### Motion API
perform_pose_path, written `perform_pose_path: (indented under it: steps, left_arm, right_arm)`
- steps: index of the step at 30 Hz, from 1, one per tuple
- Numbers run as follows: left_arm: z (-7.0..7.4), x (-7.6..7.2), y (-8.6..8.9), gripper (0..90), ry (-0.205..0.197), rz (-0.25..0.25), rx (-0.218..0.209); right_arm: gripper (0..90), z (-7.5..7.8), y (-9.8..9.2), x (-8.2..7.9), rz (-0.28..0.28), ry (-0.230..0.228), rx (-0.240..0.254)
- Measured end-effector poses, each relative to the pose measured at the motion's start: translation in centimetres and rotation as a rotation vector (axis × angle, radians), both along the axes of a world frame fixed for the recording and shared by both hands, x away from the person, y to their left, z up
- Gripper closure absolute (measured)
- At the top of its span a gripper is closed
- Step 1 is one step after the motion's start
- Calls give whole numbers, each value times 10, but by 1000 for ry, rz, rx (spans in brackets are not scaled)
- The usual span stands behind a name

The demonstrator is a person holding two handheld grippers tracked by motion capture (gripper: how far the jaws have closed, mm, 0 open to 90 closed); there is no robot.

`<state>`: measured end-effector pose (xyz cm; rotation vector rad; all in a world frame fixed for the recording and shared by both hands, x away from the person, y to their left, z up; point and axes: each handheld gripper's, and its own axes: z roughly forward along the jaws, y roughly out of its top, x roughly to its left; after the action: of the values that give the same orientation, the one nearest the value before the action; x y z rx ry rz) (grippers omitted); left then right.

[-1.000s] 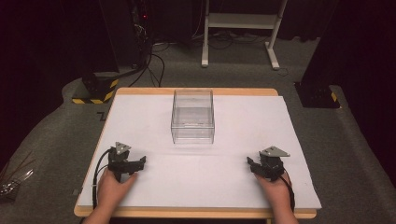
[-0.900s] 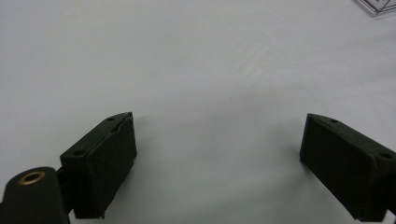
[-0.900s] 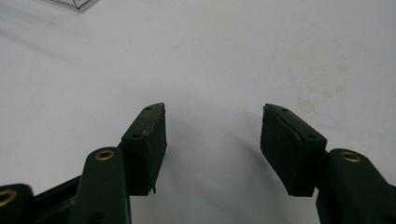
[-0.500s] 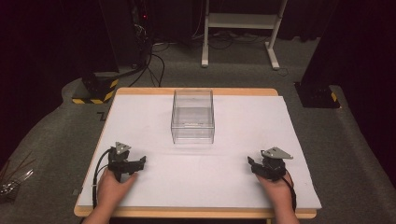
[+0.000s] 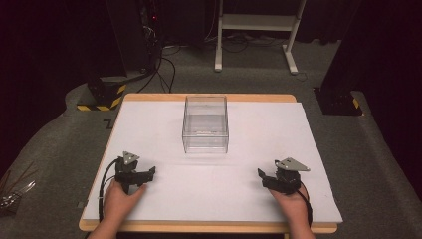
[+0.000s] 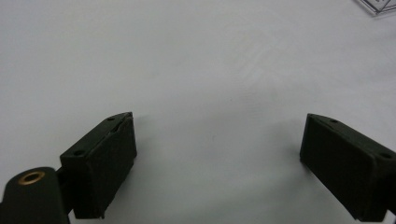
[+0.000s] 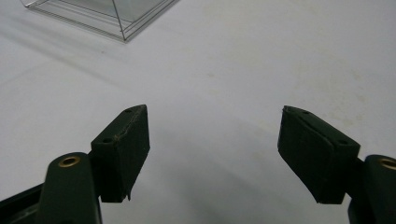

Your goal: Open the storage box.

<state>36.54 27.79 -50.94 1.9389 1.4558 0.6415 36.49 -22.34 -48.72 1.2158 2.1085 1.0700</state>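
A clear box [image 5: 205, 124] is set mid-table on the sheet [image 5: 259, 184] — the left gripper [image 5: 149, 174] and right gripper [image 5: 263, 178] are placed nearer (well apart), flanking it.

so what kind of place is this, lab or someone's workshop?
Most likely a lab or studio set up for recording. A white-covered table holds a single clear plastic box, black curtains close off the sides, and an equipment rack with trailing cables stands on grey carpet behind.
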Motion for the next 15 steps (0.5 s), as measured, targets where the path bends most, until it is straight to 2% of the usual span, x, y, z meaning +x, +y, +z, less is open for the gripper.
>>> perform_pose_path:
  steps: [11,15]
  left_arm:
    - [0,0,0,111,0,0,-1]
    - [0,0,0,111,0,1,-1]
  right_arm:
    - [252,1,16,-4,42,-14,9]
    - [252,1,20,-5,56,-15,-6]
